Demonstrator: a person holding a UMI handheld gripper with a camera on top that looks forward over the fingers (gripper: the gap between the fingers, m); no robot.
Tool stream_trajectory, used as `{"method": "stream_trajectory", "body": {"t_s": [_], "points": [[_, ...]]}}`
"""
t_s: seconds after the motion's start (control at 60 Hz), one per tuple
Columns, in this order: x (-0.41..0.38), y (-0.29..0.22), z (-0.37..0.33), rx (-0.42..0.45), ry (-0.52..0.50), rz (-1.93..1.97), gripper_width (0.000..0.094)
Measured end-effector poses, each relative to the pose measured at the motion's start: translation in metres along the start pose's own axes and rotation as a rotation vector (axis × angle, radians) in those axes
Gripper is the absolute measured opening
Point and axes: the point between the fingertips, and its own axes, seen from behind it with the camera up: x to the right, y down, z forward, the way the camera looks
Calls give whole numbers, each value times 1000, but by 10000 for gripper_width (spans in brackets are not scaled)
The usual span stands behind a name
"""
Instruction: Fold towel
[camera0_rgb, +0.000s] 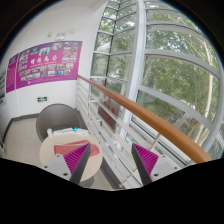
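- Gripper (108, 160) held high — jaws spread, pinching nothing — above a round pale table (62, 160) beside a wooden handrail (150, 118).
- No towel visible; presumably soft, limp — best pinched at a corner.

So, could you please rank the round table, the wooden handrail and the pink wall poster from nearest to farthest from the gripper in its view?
1. Round table, just ahead of the open gripper, behind one finger.
2. Wooden handrail, running beyond the other finger.
3. Pink wall poster, on the far wall.
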Motion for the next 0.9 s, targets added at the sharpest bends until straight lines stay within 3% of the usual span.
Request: {"method": "stream_trajectory", "body": {"t_s": [0.167, 0.283, 0.433, 0.533, 0.717, 0.833, 0.9], "points": [[-23, 36, 28, -46, -45, -26, 855], [-65, 97, 50, -92, -107, -52, 855], [-142, 185, 76, -151, -250, -102, 854], [-219, 218, 94, -162, -375, -121, 860], [-351, 233, 165, -117, -508, -156, 858], [-413, 232, 224, -85, -531, -218, 858], [-438, 240, 260, -108, -524, -239, 858]]}}
